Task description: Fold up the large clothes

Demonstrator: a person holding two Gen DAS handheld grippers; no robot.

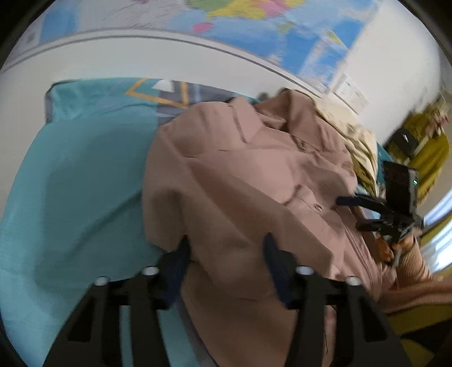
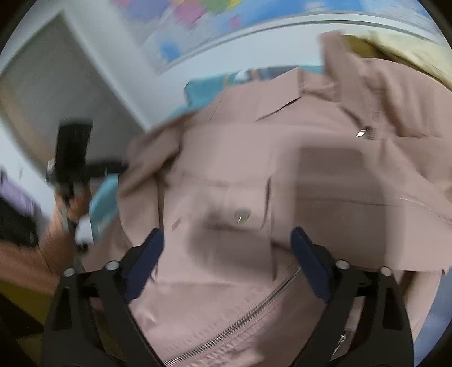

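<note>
On the teal sheet point(image 1: 70, 175), seemingly flat, a pink jacket point(image 1: 240, 183).

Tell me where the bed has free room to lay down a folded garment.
Bare teal bedsheet lies left of the dusty-pink zip jacket, up to the patterned pillow near the wall. To the jacket's right it is crowded: cream and olive clothes and the right gripper.

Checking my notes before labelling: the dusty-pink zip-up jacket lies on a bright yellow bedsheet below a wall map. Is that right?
Not quite. The dusty-pink zip-up jacket lies on a teal bedsheet, not a yellow one, as the left wrist view shows. The wall map does hang above it.
</note>
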